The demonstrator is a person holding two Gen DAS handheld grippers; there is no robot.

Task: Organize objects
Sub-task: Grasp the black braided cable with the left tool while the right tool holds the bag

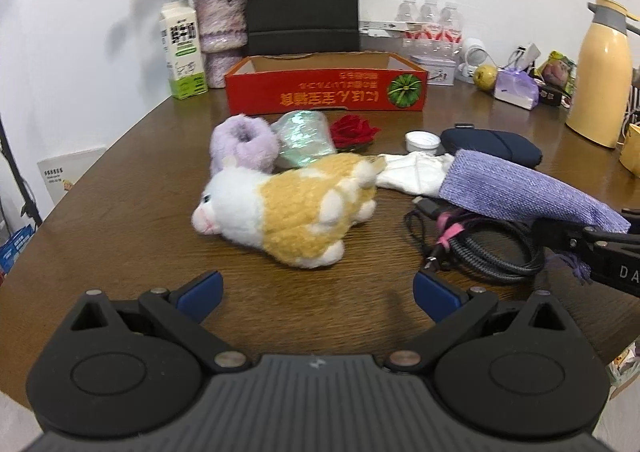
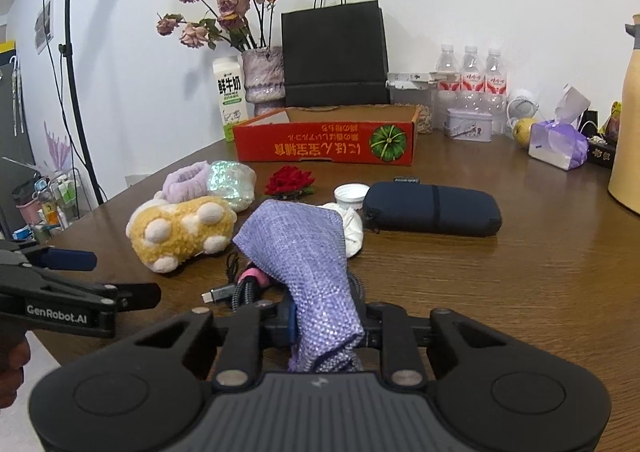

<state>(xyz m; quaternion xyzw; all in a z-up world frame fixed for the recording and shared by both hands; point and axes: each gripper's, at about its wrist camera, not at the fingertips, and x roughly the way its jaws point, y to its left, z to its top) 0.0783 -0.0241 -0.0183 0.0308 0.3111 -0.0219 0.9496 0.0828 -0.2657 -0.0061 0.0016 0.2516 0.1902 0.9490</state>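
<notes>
Barely begun, judging by the table. Right gripper (image 2: 326,326) clamped shut on the purple cloth (image 2: 304,252), low centre of the right wrist view, lifted over the cable (image 2: 240,290). Left gripper (image 1: 318,294) wide open, holding nothing. Red box (image 2: 324,143) up centre, looking empty as far as visible. Still loose in front of it: plush toy (image 1: 296,207), fuzzy slipper (image 1: 244,143), red rose (image 1: 354,130), dark case (image 2: 432,207).

Plush toy (image 1: 296,207) lies before the box (image 1: 326,89).

Purple woven cloth (image 2: 304,252) pinched in right tool (image 2: 326,326), draped over cables (image 2: 244,288).
</notes>
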